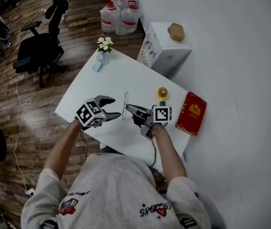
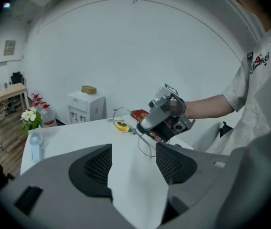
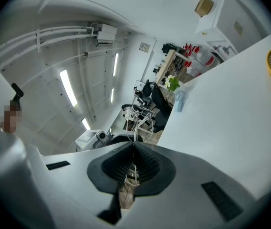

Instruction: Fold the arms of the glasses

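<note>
The thin wire-framed glasses [image 1: 125,104] hang above the white table [image 1: 92,89], between the two grippers. My right gripper [image 1: 128,108] is shut on one side of the frame. In the right gripper view its jaws [image 3: 133,149] are pressed together with the wire of the glasses [image 3: 134,129] sticking out past them. My left gripper [image 1: 115,108] stands open just left of the glasses. In the left gripper view its jaws [image 2: 133,163] are wide apart with nothing between the pads. The glasses [image 2: 146,144] hang a little beyond them, held by the right gripper [image 2: 140,125].
A red book [image 1: 191,113] and a small yellow round object [image 1: 162,93] lie on the table to the right. A flower pot [image 1: 104,44] and a small blue fan [image 1: 99,62] stand at the far corner. Beyond are a white cabinet [image 1: 166,46], water jugs [image 1: 121,15] and an office chair [image 1: 42,46].
</note>
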The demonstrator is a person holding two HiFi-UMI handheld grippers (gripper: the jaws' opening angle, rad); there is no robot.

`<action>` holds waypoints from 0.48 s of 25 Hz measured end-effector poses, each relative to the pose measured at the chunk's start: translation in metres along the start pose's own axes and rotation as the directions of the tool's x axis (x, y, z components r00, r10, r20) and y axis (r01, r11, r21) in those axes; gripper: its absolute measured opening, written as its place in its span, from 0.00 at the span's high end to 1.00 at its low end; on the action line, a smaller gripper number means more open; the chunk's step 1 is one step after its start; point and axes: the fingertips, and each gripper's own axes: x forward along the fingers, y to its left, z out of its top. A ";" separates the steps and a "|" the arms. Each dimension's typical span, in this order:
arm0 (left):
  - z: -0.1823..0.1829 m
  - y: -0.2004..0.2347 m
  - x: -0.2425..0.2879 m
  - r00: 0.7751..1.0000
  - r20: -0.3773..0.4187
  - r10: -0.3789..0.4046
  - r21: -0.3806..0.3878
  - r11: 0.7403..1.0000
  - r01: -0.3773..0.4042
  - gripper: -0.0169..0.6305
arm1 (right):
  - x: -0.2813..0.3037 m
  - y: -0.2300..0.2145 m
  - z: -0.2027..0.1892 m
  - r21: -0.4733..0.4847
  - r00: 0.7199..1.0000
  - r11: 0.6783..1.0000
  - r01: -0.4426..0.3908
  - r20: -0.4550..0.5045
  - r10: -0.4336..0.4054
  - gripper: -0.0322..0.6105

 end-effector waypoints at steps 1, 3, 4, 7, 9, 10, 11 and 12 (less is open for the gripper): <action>0.000 0.007 -0.004 0.999 0.024 0.031 -0.011 0.999 -0.031 0.54 | -0.001 0.000 0.004 -0.007 1.000 1.000 0.001 0.016 -0.001 0.93; 0.001 0.020 -0.012 0.994 0.067 0.090 -0.031 0.996 -0.088 0.57 | -0.004 0.000 0.010 -0.017 0.999 1.000 0.008 0.044 -0.008 0.93; 0.002 0.026 -0.016 0.989 0.091 0.116 -0.041 0.993 -0.112 0.59 | -0.005 0.000 0.013 -0.022 0.998 1.000 0.011 0.056 -0.009 0.93; 0.010 0.042 -0.031 0.965 0.169 0.198 -0.084 0.979 -0.186 0.70 | -0.009 0.001 0.021 -0.028 0.996 0.999 0.022 0.088 -0.019 0.93; 0.014 0.055 -0.045 0.935 0.215 0.282 -0.103 0.959 -0.265 0.80 | -0.011 0.001 0.026 -0.031 0.994 0.999 0.036 0.104 -0.033 0.93; 0.017 0.061 -0.054 0.913 0.239 0.330 -0.108 0.944 -0.312 0.86 | -0.012 0.002 0.028 -0.036 0.993 0.999 0.040 0.113 -0.036 0.93; 0.019 0.068 -0.063 0.889 0.261 0.377 -0.117 0.926 -0.358 0.93 | -0.013 0.003 0.031 -0.042 0.992 0.998 0.044 0.122 -0.038 0.93; 0.021 0.075 -0.071 0.864 0.279 0.419 -0.129 0.908 -0.399 0.94 | -0.014 0.005 0.033 -0.047 0.991 0.998 0.048 0.131 -0.041 0.93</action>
